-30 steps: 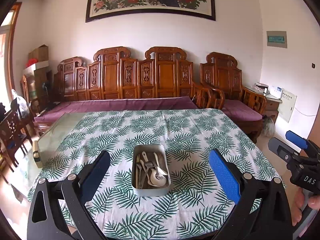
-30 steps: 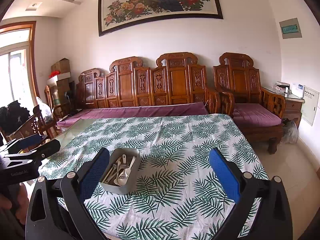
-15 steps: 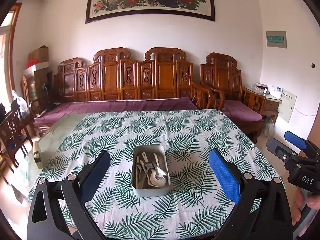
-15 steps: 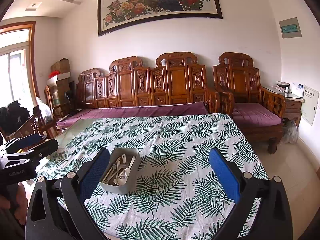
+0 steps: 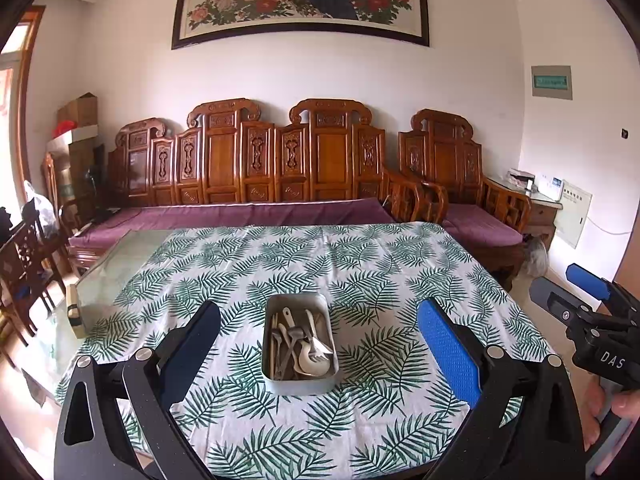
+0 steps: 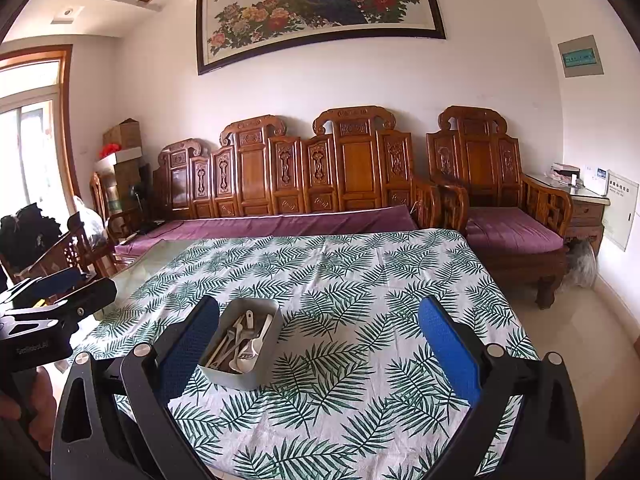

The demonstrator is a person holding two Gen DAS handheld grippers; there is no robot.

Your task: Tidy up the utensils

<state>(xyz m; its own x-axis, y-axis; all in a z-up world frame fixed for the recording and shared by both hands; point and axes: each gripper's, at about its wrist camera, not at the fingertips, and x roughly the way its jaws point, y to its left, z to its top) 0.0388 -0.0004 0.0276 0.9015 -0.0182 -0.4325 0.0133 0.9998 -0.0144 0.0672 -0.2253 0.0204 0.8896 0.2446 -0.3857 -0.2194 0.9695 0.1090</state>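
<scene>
A grey metal tin (image 5: 300,385) (image 6: 236,380) sits near the front of a table covered with a leaf-print cloth (image 5: 360,264) (image 6: 360,280). Inside lie several utensils (image 5: 298,344) (image 6: 240,340): pale spoons, a fork and chopsticks. My left gripper (image 5: 318,344) hangs open above the front edge, the tin centred between its fingers but further off. My right gripper (image 6: 318,344) is open too, with the tin just inside its left finger. Both are empty. The right gripper (image 5: 580,300) shows at the right edge of the left wrist view, the left gripper (image 6: 60,292) at the left edge of the right wrist view.
Carved wooden benches with purple cushions (image 5: 240,216) (image 6: 512,232) stand behind the table. A bare glass strip of tabletop (image 5: 116,268) lies left of the cloth. Wooden chairs (image 5: 24,256) crowd the left side. A side cabinet (image 6: 580,208) stands at the far right.
The left wrist view has crept slightly forward and down; the right gripper in it has drifted a little left. The tin and utensils have not moved.
</scene>
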